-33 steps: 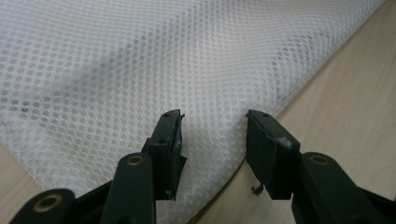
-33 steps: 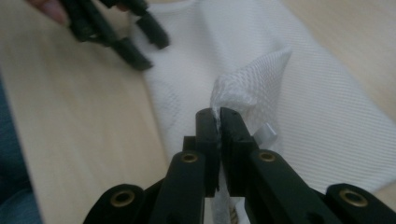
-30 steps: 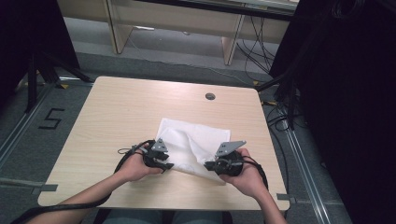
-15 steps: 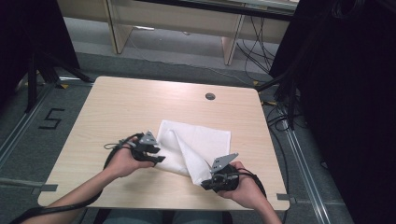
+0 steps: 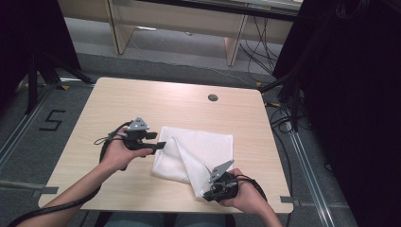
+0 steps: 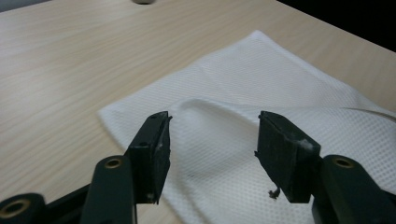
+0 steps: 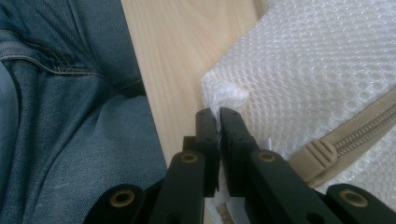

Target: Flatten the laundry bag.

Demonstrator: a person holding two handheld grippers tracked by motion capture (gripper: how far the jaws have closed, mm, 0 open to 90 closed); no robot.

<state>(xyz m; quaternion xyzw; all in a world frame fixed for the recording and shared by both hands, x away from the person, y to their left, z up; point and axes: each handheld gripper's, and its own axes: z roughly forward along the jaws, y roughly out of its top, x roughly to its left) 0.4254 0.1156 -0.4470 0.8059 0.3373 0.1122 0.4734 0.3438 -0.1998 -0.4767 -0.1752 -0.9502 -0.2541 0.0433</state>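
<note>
A white mesh bag (image 5: 208,146) with a beige zipper (image 7: 348,135) lies on the wooden table (image 5: 142,104), one flap folded over toward the near edge. My right gripper (image 5: 206,194) is at the table's near edge, shut on a corner of the mesh bag (image 7: 317,70), which is pinched between the jaws of the right gripper (image 7: 218,116). My left gripper (image 5: 162,144) hovers at the bag's left edge. The left gripper (image 6: 212,140) has just been opening its jaws; nothing is between them, and the mesh bag (image 6: 280,84) lies beyond.
A round cable hole (image 5: 213,98) sits at the table's far side. The person's jeans (image 7: 70,116) show just past the near edge. Cables (image 5: 283,118) trail on the floor at the right, and a taped "5" (image 5: 51,121) marks the floor at the left.
The left gripper let go of the bag, opened and lifted away to the left. The right gripper drew its corner down toward the near edge, folding a flap over.
</note>
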